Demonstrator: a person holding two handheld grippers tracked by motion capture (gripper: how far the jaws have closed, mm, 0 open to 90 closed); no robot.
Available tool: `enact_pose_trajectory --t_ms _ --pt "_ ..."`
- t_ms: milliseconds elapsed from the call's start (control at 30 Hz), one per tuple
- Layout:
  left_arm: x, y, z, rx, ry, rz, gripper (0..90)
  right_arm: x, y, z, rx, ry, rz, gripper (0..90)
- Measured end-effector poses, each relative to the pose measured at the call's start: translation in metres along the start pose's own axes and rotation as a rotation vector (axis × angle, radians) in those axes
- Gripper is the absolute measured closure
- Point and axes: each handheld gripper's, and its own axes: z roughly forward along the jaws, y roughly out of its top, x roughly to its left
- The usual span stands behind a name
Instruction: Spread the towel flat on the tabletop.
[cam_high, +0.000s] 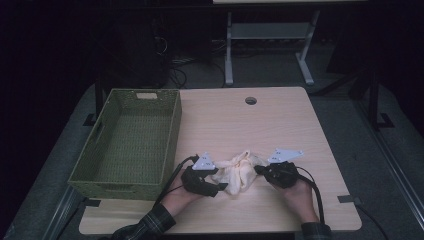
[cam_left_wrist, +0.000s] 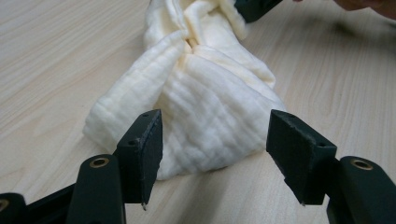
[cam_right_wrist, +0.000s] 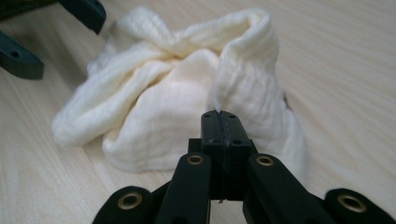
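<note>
At table's 6 o'clock edge, cream cloth bunched, unfolded; right tool pressed together, pinching cloth's 3 o'clock edge; left tool spread, straddling 9 o'clock end, no grip; green basket at 9 o'clock; most work judged left

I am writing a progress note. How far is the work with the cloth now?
Done: the cream cloth lies bunched on the table. In hand: the right gripper pinches one fold; the left gripper stands open at the other end. Left: a left grip; the green basket holds nothing.
</note>
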Motion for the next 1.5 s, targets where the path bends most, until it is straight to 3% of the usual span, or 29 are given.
enact_pose_trajectory --t_ms 267,667,900,1133,1333,1400,1500 --pt "0.002 0.0 0.001 -0.004 0.005 0.002 35.6 -0.014 0.02 -0.01 -0.051 -0.027 -0.006 90.0" --pt "0.006 -0.001 0.002 -0.007 0.013 0.007 35.6 -0.06 0.04 -0.012 -0.071 -0.098 0.047 90.0" --pt "0.005 -0.001 0.003 -0.008 0.014 0.001 35.6 -0.09 0.044 -0.01 -0.039 -0.159 0.081 90.0" --pt "0.006 -0.001 0.003 0.0 0.014 0.008 35.4 -0.118 0.029 0.01 0.061 -0.197 0.14 90.0" --pt "0.008 -0.002 0.004 -0.003 0.018 0.0 35.4 -0.127 0.017 0.022 0.11 -0.208 0.175 89.5" --pt "0.008 -0.002 0.004 0.004 0.018 0.004 35.3 -0.125 0.018 0.02 0.093 -0.212 0.178 80.8" --pt "0.008 -0.002 0.005 0.006 0.016 0.009 35.3 -0.118 0.025 0.011 0.046 -0.193 0.164 76.8"
